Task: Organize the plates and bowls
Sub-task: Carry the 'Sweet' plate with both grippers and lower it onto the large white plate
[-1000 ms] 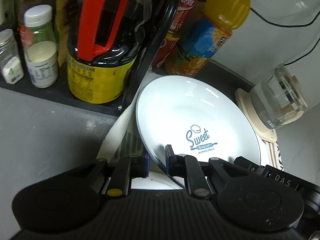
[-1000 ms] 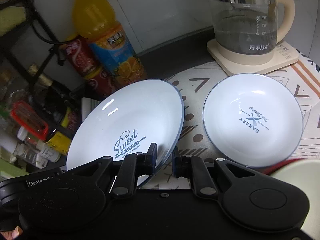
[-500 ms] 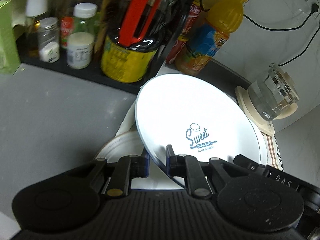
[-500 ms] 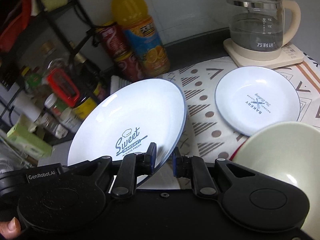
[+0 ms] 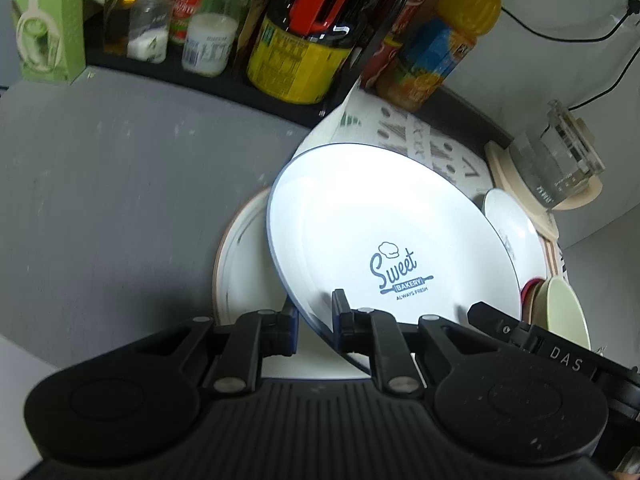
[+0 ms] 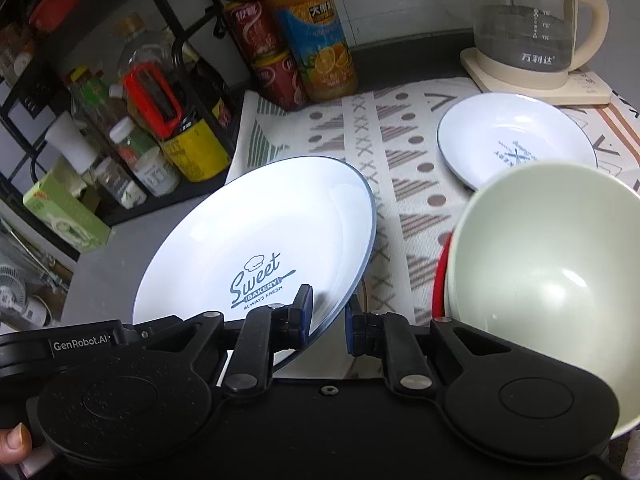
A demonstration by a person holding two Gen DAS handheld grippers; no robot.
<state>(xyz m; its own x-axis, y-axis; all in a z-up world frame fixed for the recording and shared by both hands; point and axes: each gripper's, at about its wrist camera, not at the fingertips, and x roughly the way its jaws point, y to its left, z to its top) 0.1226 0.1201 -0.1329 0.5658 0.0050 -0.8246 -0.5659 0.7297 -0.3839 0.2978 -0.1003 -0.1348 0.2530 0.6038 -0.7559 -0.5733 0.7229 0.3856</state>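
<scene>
Left gripper [image 5: 314,326] and right gripper [image 6: 328,320] each pinch the near rim of the Sweet Bakery plate [image 5: 384,236], held tilted above a brown-rimmed plate [image 5: 244,264] on the grey counter [image 5: 120,184]. Green bowl [image 6: 548,276] and small plate [image 6: 516,140] sit on the patterned mat [image 6: 404,184]; bottle rack [image 6: 168,80] behind.

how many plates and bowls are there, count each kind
plates: 3 — the Sweet Bakery plate in the grippers, the brown-rimmed plate under it, the small plate on the mat
bowls: 2 — the pale green bowl and a red bowl, only its edge showing behind the green one
total: 5
</scene>
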